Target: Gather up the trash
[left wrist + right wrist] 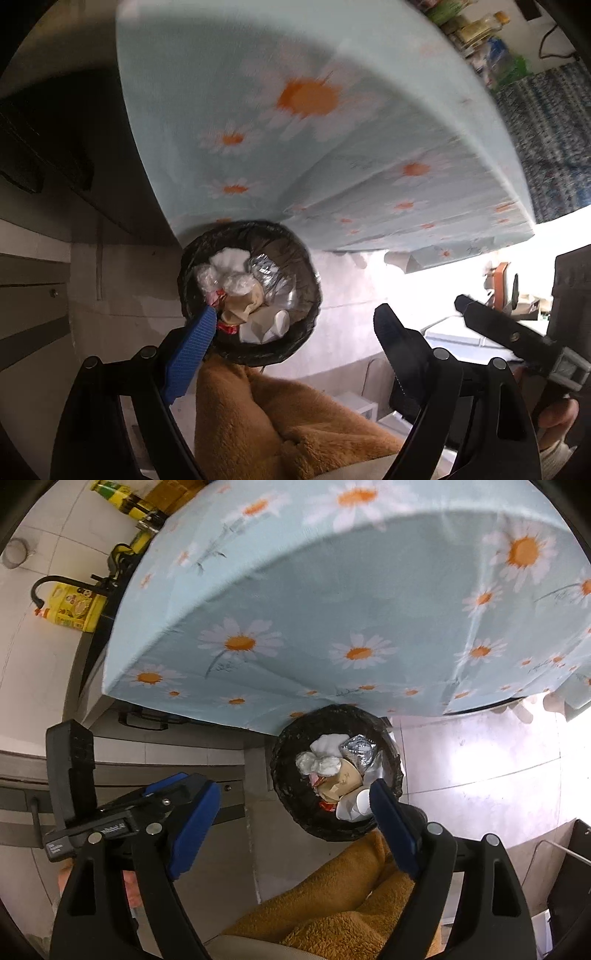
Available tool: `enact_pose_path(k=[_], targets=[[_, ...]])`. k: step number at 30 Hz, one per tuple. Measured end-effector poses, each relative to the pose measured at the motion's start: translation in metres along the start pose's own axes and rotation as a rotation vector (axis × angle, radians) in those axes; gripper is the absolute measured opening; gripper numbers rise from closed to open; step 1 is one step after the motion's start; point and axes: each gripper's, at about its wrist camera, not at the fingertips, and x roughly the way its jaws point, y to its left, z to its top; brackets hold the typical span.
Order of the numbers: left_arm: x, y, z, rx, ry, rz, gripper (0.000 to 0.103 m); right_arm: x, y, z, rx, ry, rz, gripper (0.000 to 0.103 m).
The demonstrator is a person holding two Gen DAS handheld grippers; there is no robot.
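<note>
Trash of crumpled white tissue, clear plastic, silver foil and brown paper (341, 779) fills the round bin lined with a black plastic bag (291, 746), which stands on the pale floor against the light-blue daisy-print cloth (295, 602). Left gripper (291, 328) and right gripper (295, 805) hang above it, both spread wide and grasping nothing. Orange fleece fabric (332, 904) lies below them.

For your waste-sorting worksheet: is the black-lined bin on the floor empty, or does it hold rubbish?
It holds rubbish. The bin contains crumpled white tissue, silver foil and brown paper.
</note>
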Motion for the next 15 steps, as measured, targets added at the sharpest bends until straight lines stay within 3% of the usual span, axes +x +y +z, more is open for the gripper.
enact_pose_path(k=[4,6,15], targets=[[-0.033,-0.02,-0.004,0.031,-0.079,-0.003,0.085,-0.026,0.008,-0.007,-0.062,-0.053,-0.011,0.085],[-0.05,-0.03,-0.008,0.047,-0.122,0.003,0.085,-0.043,0.012,-0.012,-0.09,-0.097,-0.011,0.093],[-0.098,-0.071,-0.035,0.089,-0.213,0.017,0.085,-0.119,0.03,-0.026,-0.222,-0.273,0.018,0.094]])
